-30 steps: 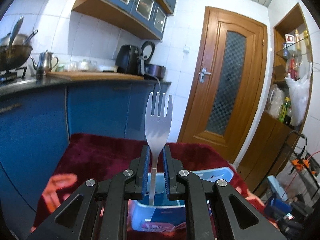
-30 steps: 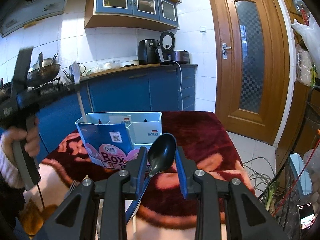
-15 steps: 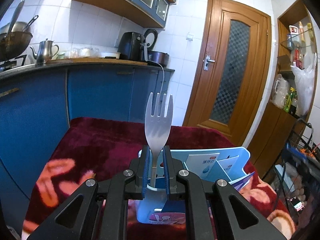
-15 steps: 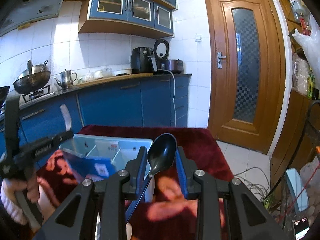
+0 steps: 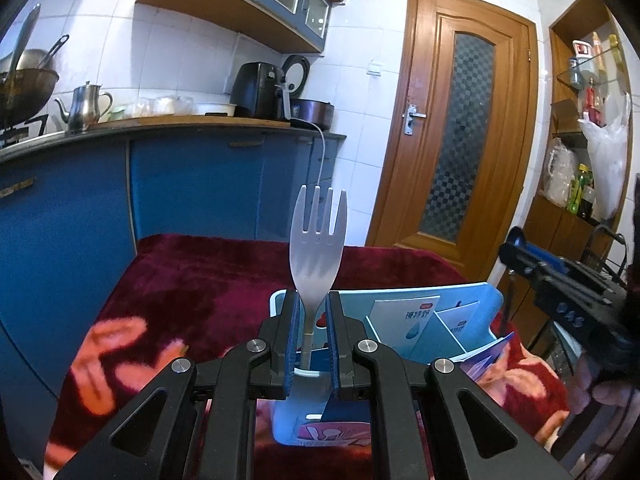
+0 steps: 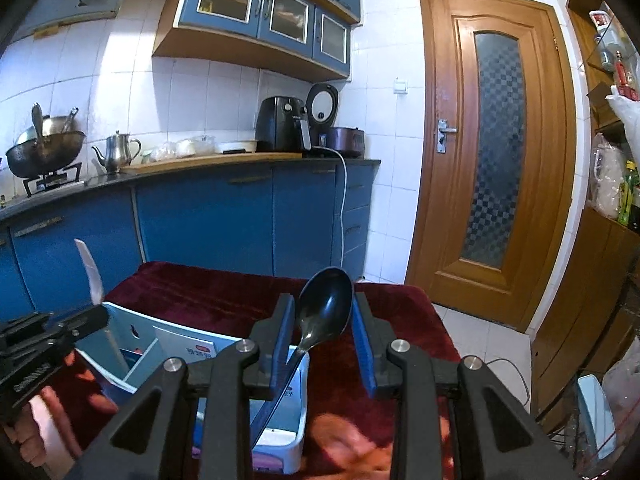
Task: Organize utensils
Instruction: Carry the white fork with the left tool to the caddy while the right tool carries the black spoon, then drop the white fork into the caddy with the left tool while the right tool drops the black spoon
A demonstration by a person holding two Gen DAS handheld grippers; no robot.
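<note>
A pale grey fork (image 5: 318, 240) stands upright with its tines up, and my left gripper (image 5: 312, 320) is shut on its thin handle. The handle's lower end hangs over the left end compartment of a light blue divided utensil box (image 5: 486, 308) on the red cloth. In the right wrist view a black spoon (image 6: 326, 308) sits bowl up between the blue pads of my right gripper (image 6: 322, 320), which is shut on it. Its handle slants down to the left over the box's (image 6: 296, 436) near right corner. The left gripper (image 6: 52, 336) and the fork (image 6: 90, 272) show at that view's left.
The table carries a dark red patterned cloth (image 5: 192, 280). Blue kitchen cabinets (image 6: 208, 216) with a kettle, a wok and appliances run behind it. A wooden door (image 6: 492, 160) stands at the right, with shelves and bags beside it. Cardboard label cards (image 5: 404, 316) stand inside the box.
The right gripper has swung to the right with the spoon, so the box now lies low and left in its view. The left gripper sank a little, and the box shows larger around the fork's handle.
</note>
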